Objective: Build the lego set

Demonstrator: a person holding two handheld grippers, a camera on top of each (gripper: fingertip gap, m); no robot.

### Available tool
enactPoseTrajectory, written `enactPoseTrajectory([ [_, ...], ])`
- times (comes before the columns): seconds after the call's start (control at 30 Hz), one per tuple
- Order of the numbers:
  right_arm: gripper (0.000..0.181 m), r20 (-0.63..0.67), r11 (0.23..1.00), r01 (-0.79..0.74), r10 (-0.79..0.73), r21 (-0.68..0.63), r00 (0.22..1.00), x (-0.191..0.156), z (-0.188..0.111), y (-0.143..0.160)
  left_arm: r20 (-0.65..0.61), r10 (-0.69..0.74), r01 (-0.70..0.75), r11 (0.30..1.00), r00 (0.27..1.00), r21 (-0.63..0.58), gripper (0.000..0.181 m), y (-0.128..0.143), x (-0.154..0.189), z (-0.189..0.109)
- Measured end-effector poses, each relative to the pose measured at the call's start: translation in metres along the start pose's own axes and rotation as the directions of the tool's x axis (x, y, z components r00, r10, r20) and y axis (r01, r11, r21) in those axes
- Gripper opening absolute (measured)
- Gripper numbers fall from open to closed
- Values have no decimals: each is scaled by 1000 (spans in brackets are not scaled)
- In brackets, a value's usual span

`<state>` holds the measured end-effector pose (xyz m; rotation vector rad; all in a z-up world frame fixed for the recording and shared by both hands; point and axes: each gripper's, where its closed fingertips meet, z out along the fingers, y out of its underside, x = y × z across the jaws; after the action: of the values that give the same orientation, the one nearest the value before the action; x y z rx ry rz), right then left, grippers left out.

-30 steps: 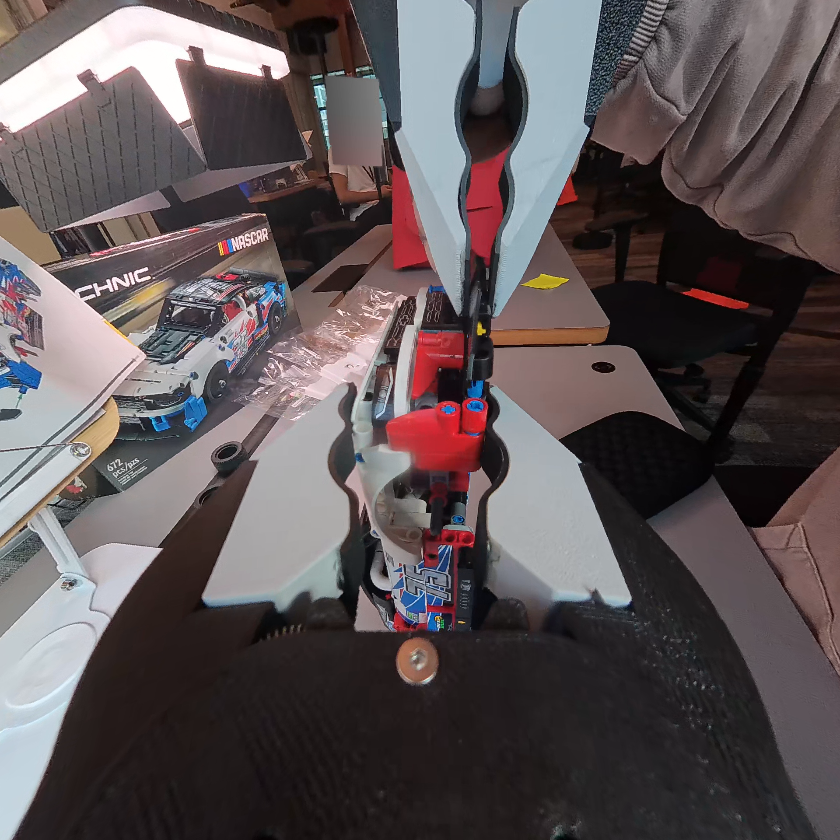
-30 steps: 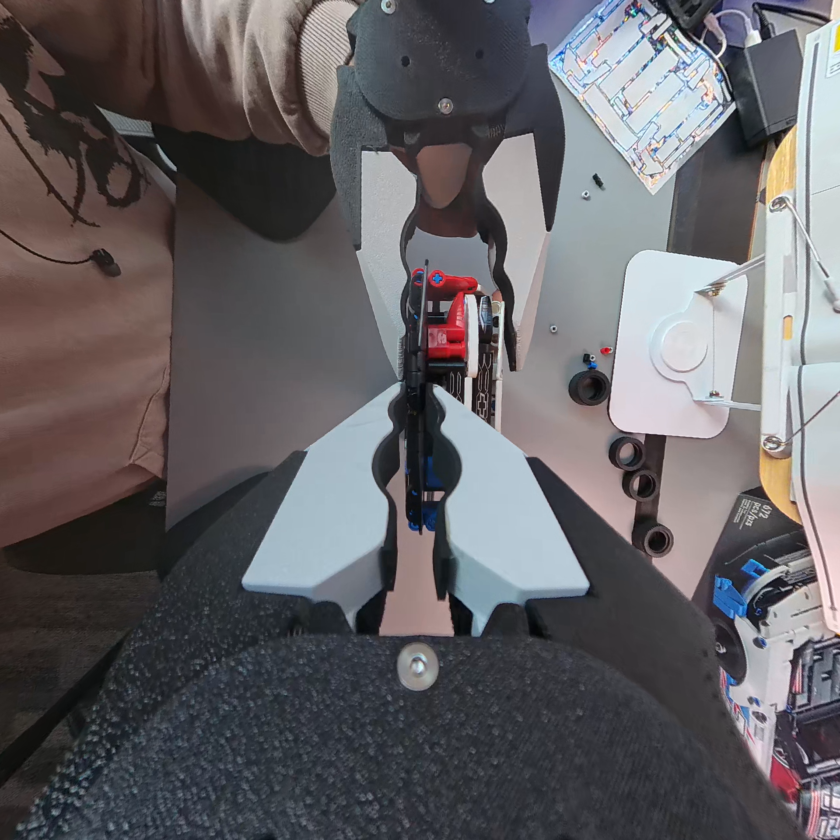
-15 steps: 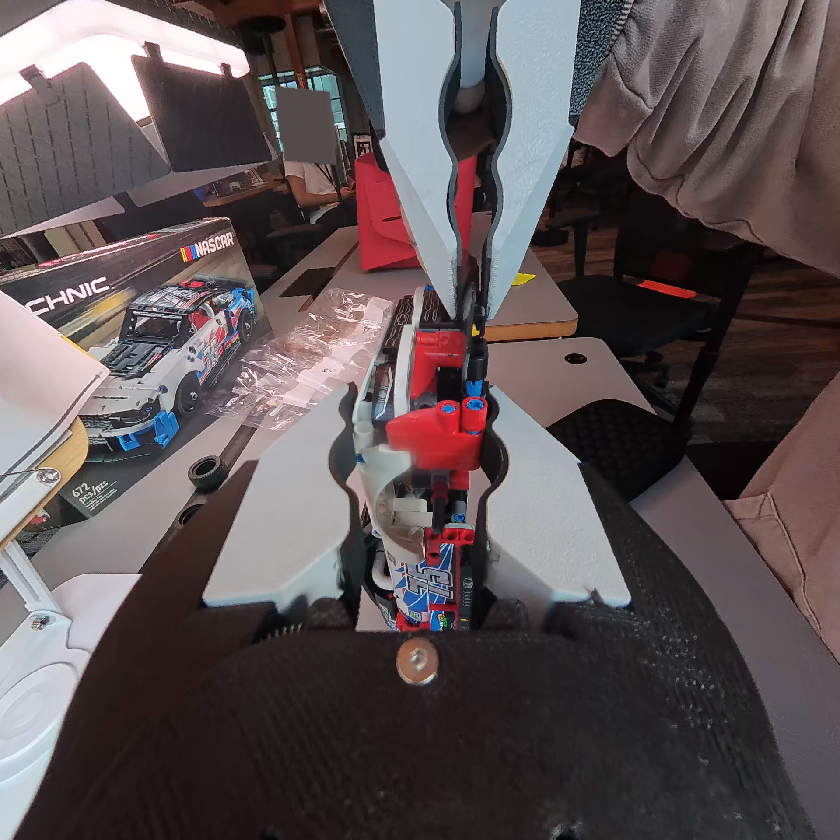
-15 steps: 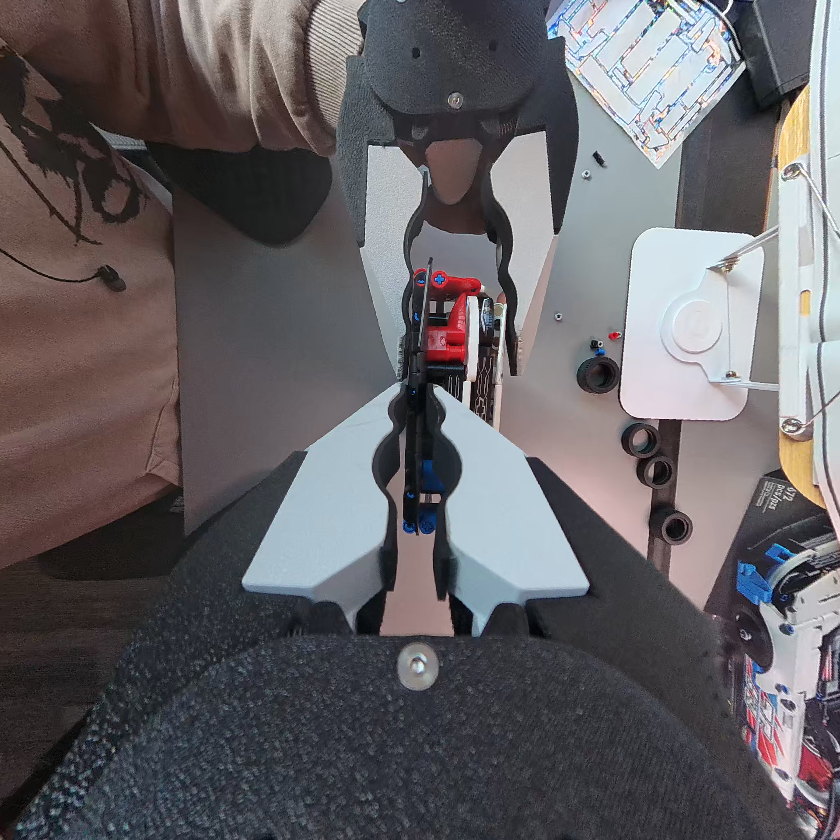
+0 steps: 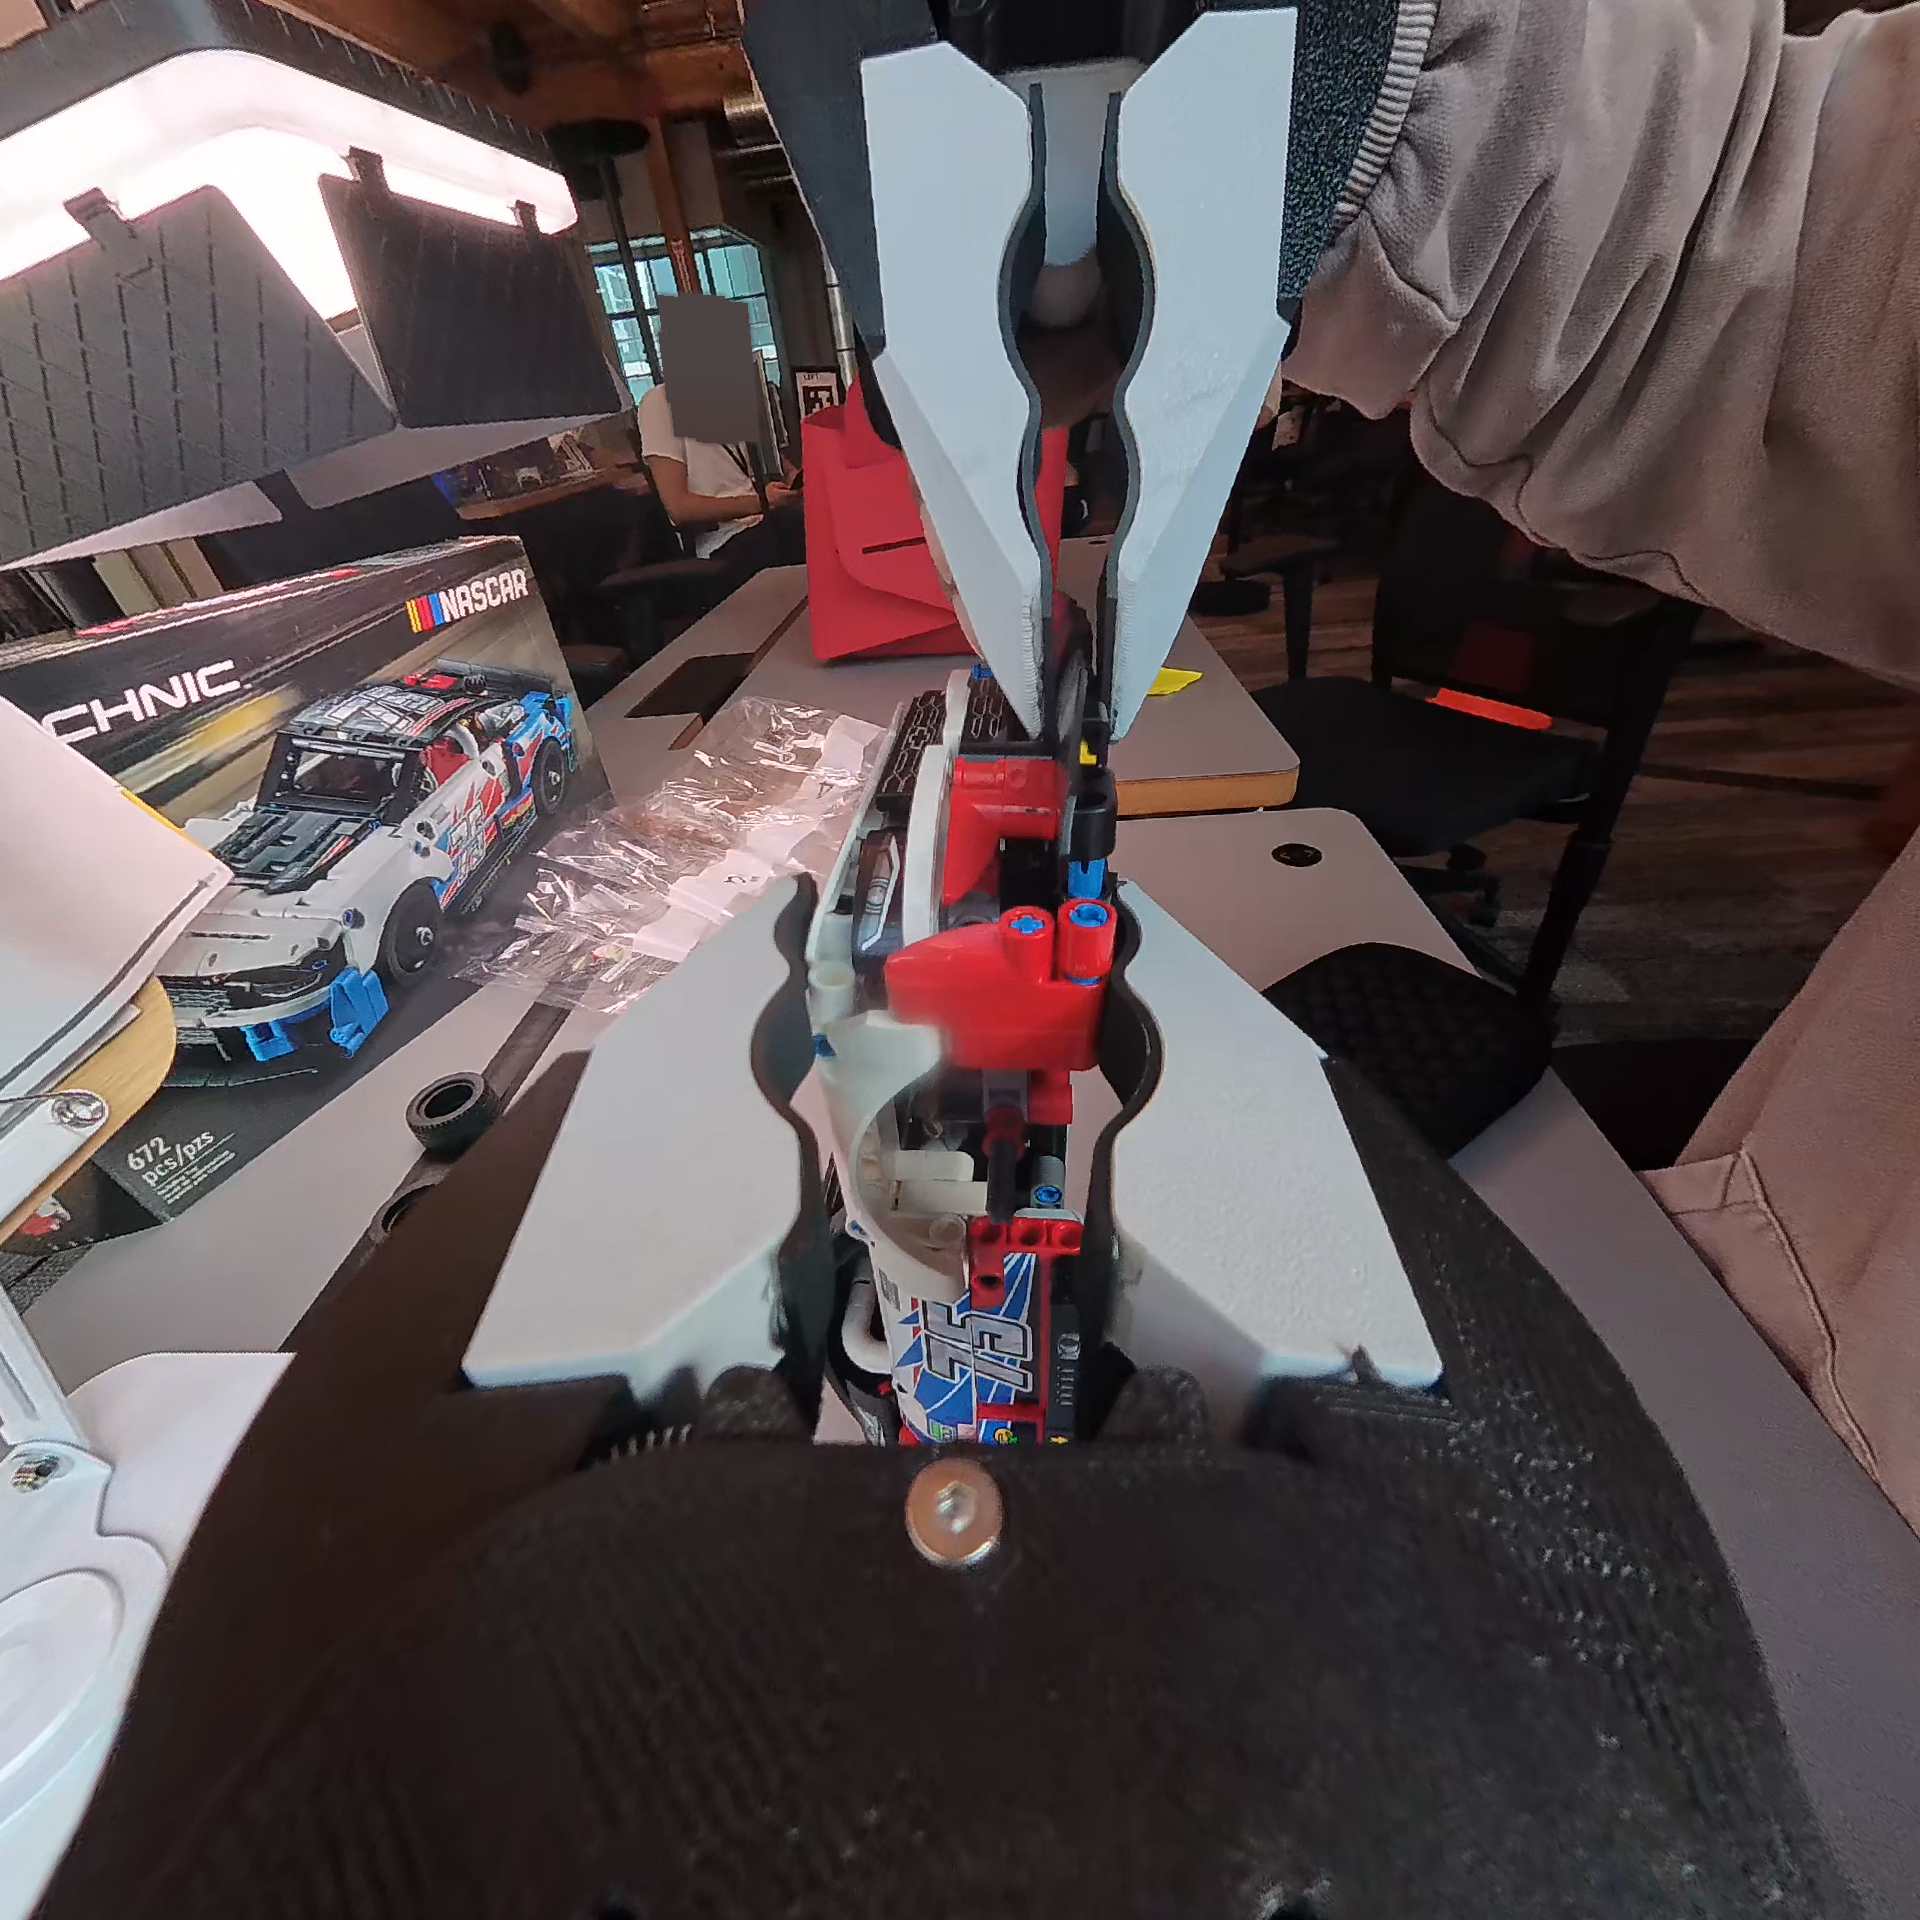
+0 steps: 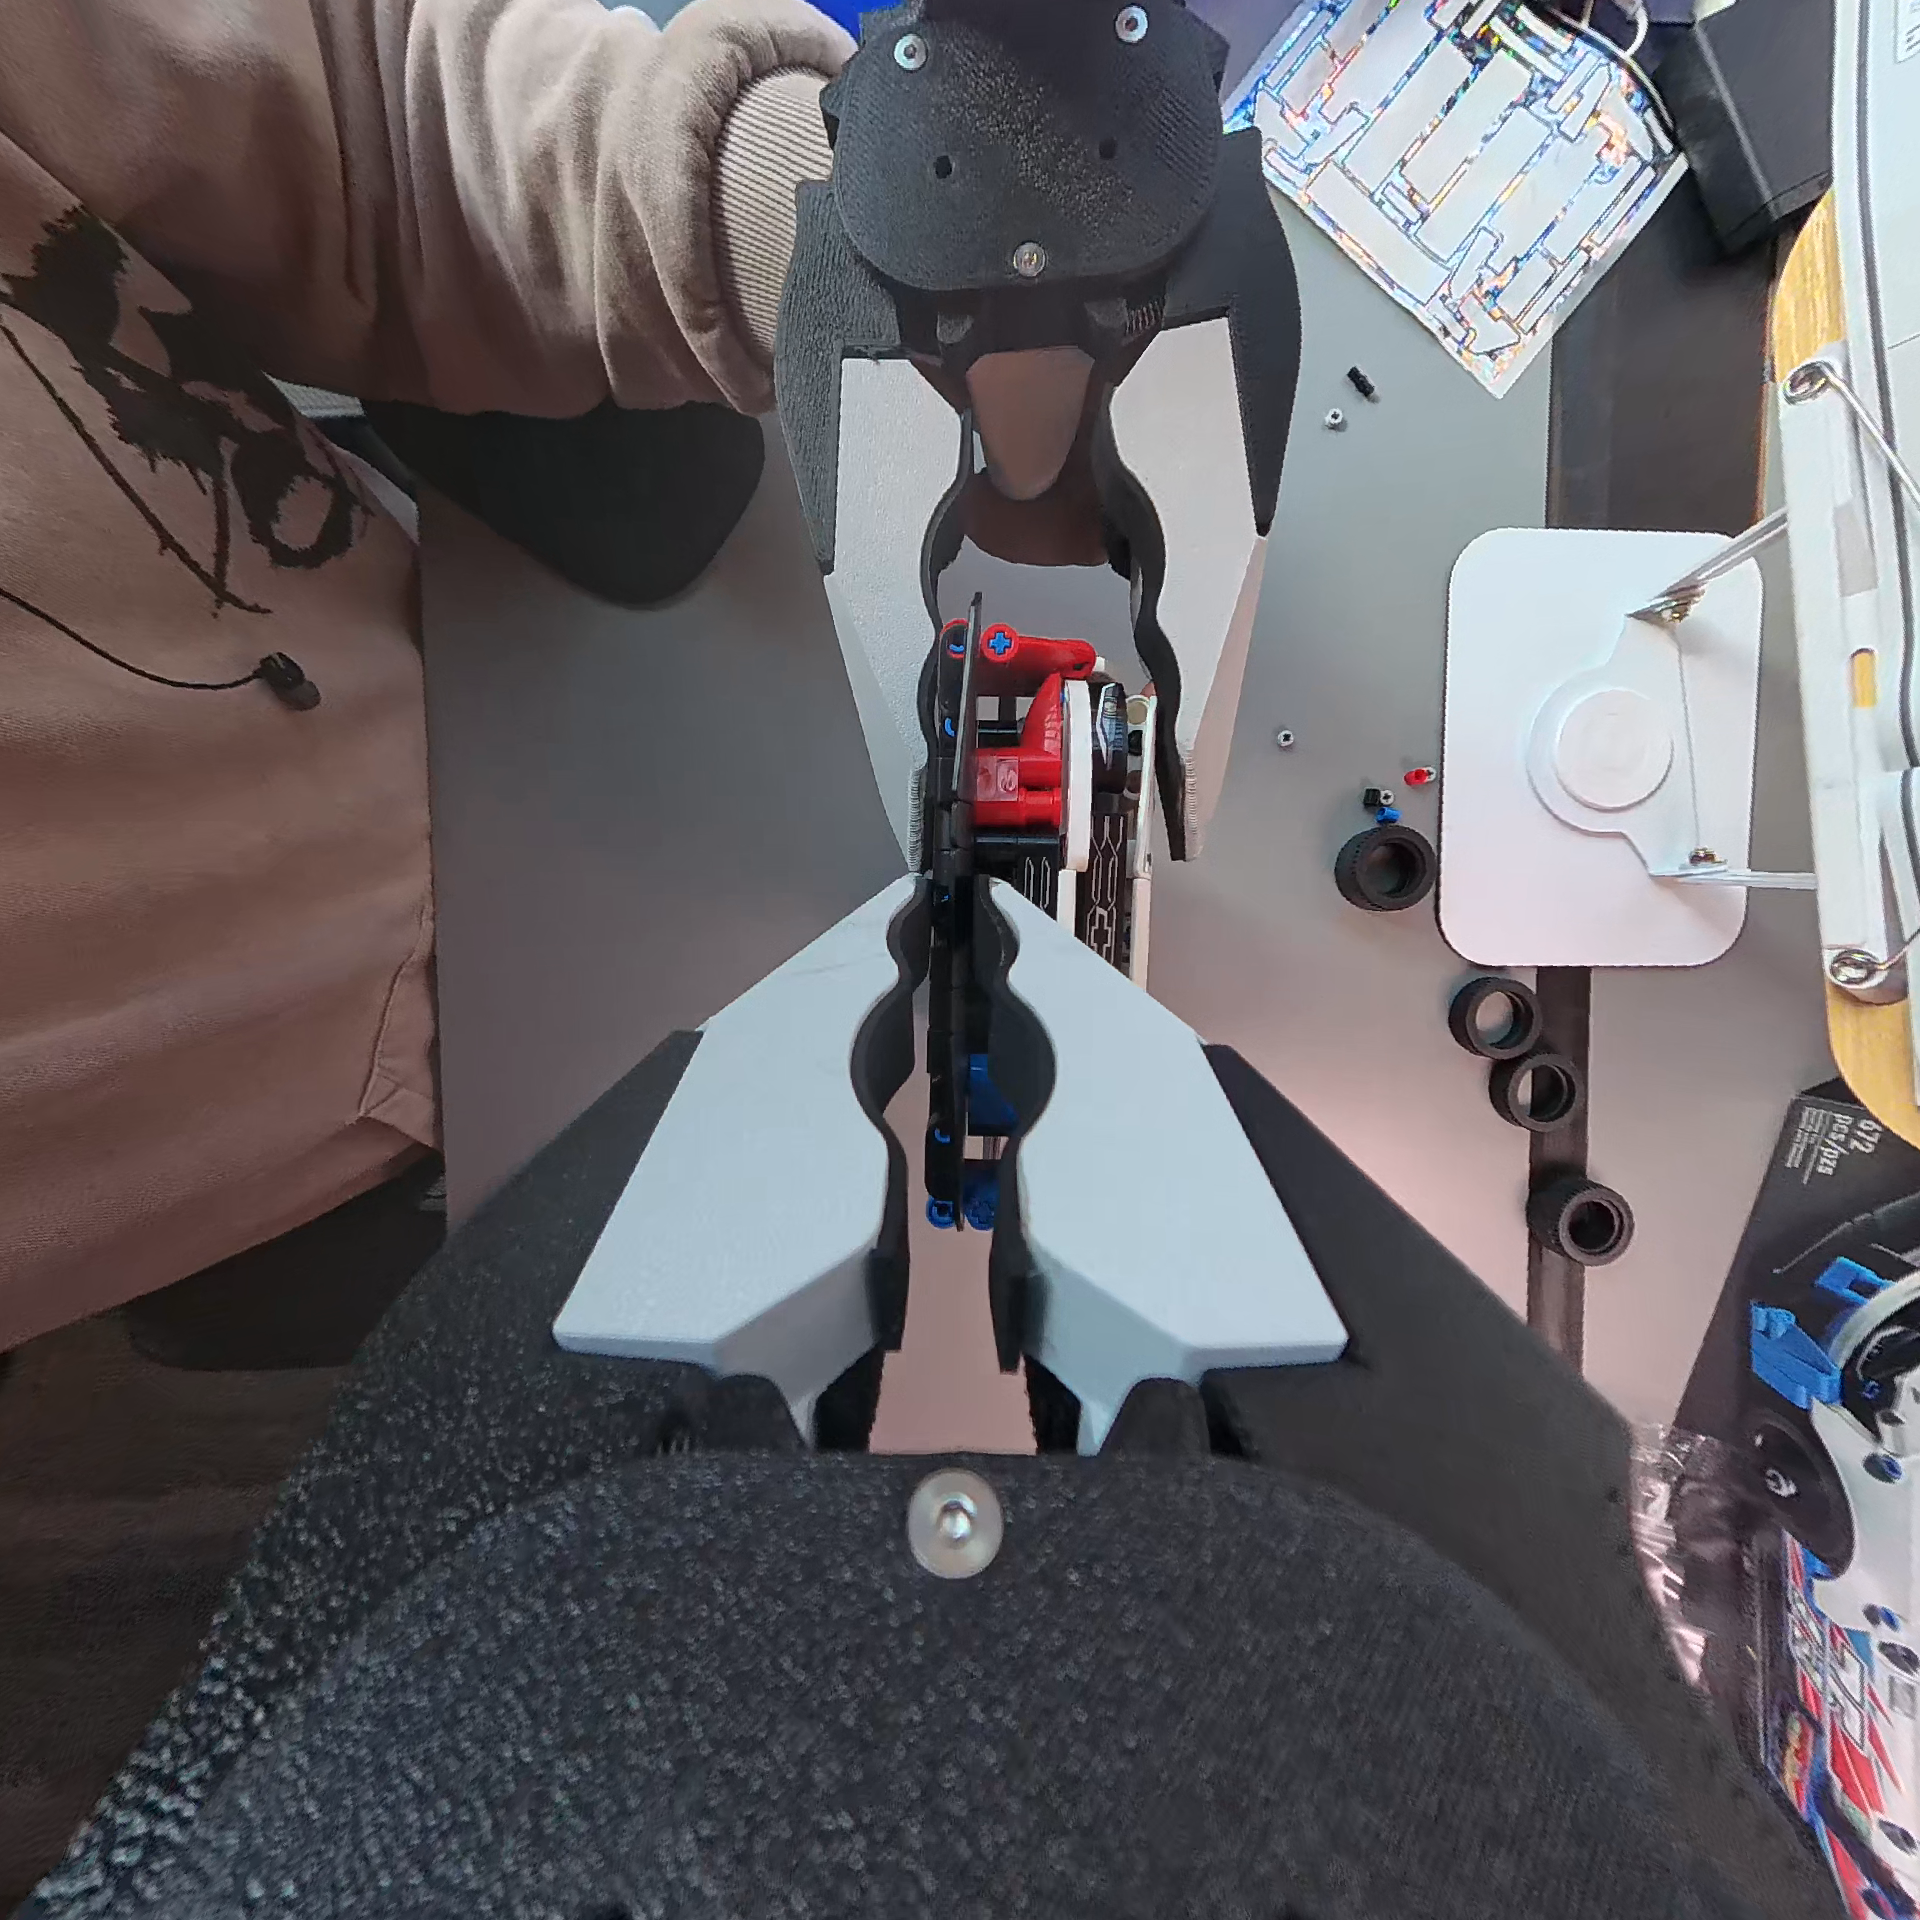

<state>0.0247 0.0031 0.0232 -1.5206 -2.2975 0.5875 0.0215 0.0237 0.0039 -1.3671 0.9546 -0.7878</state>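
My left gripper (image 5: 961, 904) is shut on the partly built lego car (image 5: 987, 997), a red, white and black body with blue pins, held on edge above the grey table (image 5: 1351, 894). My right gripper (image 6: 956, 883) is shut on a thin black panel (image 6: 951, 997) with blue pins (image 6: 987, 1091), pressed edge-on against the car's side (image 6: 1023, 769). In the left wrist view the right gripper (image 5: 1075, 722) comes down from above onto the car's far end. In the right wrist view the left gripper (image 6: 1049, 852) shows beyond the car.
The set's box (image 5: 312, 790) and clear plastic bags (image 5: 707, 831) lie left. Loose black tyres (image 6: 1387, 868) and small pins (image 6: 1415, 775) sit by a white stand base (image 6: 1600, 748). A sticker sheet (image 6: 1455, 177) lies farther off. A person's sleeve (image 6: 520, 208) is close. Left and right tips are no more than a few centimetres apart.
Both grippers and their pieces have shifted slightly together against the table. Both grips are unchanged and the panel still lies against the car's side.
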Motion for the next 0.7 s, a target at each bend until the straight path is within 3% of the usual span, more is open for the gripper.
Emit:
enactPoseTrajectory([
  [0.27,5,7,1000,-6,6,-13,1000,0,0,0,25,30,-30,1000,999,3,54,-1,-1,-7],
  [0.4,5,13,1000,-8,8,1,1000,-1,0,0,32,57,-59,997,998,40,52,-18,2,-25],
  [0.53,5,19,1000,-10,10,20,1000,-1,0,0,62,131,-135,989,989,64,31,-36,8,-43],
  [0.7,5,22,999,-14,14,32,1000,-1,0,-1,62,168,-169,985,984,15,9,-34,16,-37],
])
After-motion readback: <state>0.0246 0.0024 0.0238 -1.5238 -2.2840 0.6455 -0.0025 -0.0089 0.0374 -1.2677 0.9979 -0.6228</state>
